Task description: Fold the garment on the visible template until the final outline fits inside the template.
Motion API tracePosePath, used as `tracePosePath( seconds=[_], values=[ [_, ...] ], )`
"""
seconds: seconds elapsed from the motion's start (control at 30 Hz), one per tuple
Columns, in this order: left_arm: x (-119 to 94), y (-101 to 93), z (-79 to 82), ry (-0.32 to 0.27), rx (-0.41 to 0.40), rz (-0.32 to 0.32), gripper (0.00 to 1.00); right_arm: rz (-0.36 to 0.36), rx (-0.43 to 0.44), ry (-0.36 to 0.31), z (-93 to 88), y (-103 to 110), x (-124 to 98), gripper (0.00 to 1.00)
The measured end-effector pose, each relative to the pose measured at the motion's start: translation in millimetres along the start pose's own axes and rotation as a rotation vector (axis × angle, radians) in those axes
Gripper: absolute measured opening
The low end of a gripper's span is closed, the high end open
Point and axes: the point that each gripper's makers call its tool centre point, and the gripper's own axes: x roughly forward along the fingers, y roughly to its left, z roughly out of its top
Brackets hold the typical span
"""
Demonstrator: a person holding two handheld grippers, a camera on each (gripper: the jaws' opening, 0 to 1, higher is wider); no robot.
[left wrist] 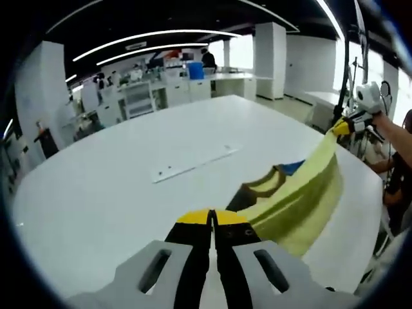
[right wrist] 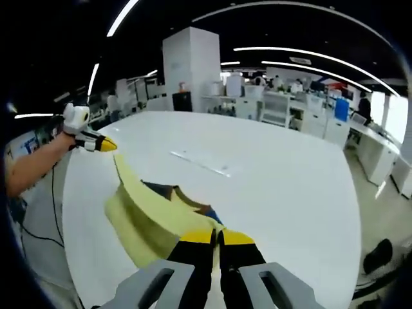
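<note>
Both claws are clamped on the yellow garment, the left claw and the right claw stretching it above the white counter; a pale strip, perhaps the template, lies farther off.

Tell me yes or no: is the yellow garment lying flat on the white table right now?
No. In the left gripper view the yellow garment hangs stretched above the white table, held between the left gripper and right gripper.

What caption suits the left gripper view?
Left gripper and right gripper stretch a yellow garment above the white table.
</note>
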Motion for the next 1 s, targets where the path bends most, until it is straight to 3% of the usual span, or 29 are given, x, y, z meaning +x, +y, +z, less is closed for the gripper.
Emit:
tracePosePath(
  seconds=[0.17, 0.33, 0.67, 0.87, 1.0],
  values=[
    [23, 0.1, -20.1, 0.063, -0.006, -0.006, 0.00, -0.003, 0.002, 0.041, -14.6, -4, 25, 0.00],
    [36, -8.0, -32.7, 0.090, -0.005, -0.029, 0.00, 0.000, 0.017, 0.084, -30.7, -7, 41, 0.00],
    [49, -20.0, -66.0, 0.169, -0.066, -0.089, 0.00, 0.001, 0.037, 0.113, -43.3, -13, 47, 0.00],
    [49, -31.3, -77.3, 0.194, -0.105, -0.128, 0.00, -0.003, 0.045, 0.125, -48.5, -15, 48, 0.00],
    [52, -36.3, -84.2, 0.211, -0.120, -0.137, 0.07, -0.004, 0.046, 0.126, -48.6, -15, 48, 0.00]
  ],
)
